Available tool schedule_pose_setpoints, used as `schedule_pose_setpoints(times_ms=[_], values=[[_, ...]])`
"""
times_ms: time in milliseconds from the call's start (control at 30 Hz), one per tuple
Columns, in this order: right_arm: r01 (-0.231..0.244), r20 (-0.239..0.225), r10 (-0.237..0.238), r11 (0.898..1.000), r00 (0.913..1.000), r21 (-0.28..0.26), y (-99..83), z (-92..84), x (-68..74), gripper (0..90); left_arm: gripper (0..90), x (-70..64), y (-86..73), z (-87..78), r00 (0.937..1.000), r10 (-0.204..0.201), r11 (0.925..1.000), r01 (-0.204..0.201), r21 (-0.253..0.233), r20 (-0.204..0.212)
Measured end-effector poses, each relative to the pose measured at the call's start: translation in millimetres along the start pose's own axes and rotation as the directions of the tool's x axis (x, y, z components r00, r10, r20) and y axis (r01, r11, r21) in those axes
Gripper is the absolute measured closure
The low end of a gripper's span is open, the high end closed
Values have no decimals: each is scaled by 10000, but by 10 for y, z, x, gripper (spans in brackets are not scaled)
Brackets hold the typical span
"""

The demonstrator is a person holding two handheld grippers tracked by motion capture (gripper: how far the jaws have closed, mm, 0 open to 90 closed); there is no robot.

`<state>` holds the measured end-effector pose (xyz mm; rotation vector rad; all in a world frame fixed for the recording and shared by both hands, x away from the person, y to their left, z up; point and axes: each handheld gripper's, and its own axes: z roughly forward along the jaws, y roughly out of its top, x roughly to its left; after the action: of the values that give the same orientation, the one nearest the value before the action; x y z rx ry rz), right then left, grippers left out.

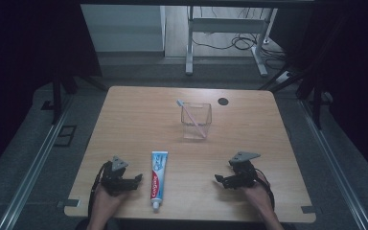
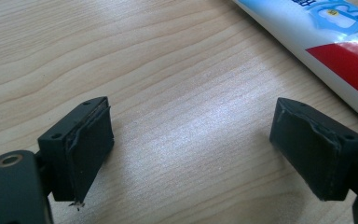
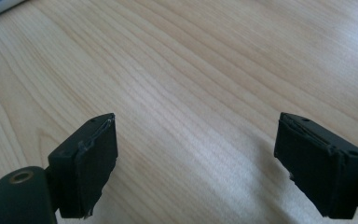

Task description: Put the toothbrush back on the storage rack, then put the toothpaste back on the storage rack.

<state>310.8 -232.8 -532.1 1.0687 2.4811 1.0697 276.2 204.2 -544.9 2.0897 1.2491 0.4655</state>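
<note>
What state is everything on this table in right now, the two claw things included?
Left gripper: open, empty, low over bare wood beside the tube.
Right gripper: open, empty, over bare wood.
Toothpaste tube: lying flat between the grippers, cap on and toward the person.
Clear cup: upright, holding the toothbrush.
Toothbrush: leaning inside the cup, head up over the rim.

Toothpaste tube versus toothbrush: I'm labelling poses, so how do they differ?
The toothpaste tube lies flat on the table; the toothbrush leans tilted inside the clear cup. The toothpaste tube is broad, white, red and blue, between the grippers; the toothbrush is thin, pinkish, farther back. Neither is gripped.
</note>
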Motion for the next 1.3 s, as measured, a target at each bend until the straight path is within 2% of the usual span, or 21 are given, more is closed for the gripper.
schedule_pose_setpoints(times_ms=[267, 467, 600, 767, 967, 1100, 1300], values=[[-30, 141, 31, 10000, 9999, -70, -107, -4, 24, 132, 131, 1, 1, 0, 10000, 17, 10000, -17, 2, 1], [251, 400, -240, 9993, 9989, -282, -146, 7, 41, 132, 138, 8, 0, -2, 10000, 0, 10000, 0, -21, 8], [397, 503, -386, 9990, 9980, -224, -146, 13, 58, 131, 149, 6, -3, -7, 9999, -119, 9999, 118, -65, -72], [405, 482, -393, 9989, 9981, -241, -155, 2, 54, 132, 158, 21, 8, -38, 9996, -264, 9996, 264, -43, 85], [412, 473, -401, 9989, 9981, -241, -157, 1, 53, 132, 281, 0, 65, -132, 9993, -360, 9989, 361, -302, 47], [414, 483, -402, 9989, 9980, -238, -156, 1, 54, 133, 444, -57, 100, -168, 9989, -156, 9992, 172, -350, 445], [429, 502, -417, 9988, 9979, -235, -157, 0, 53, 135, 693, -164, 154, -174, 9962, -59, 9997, 80, -230, 870]])
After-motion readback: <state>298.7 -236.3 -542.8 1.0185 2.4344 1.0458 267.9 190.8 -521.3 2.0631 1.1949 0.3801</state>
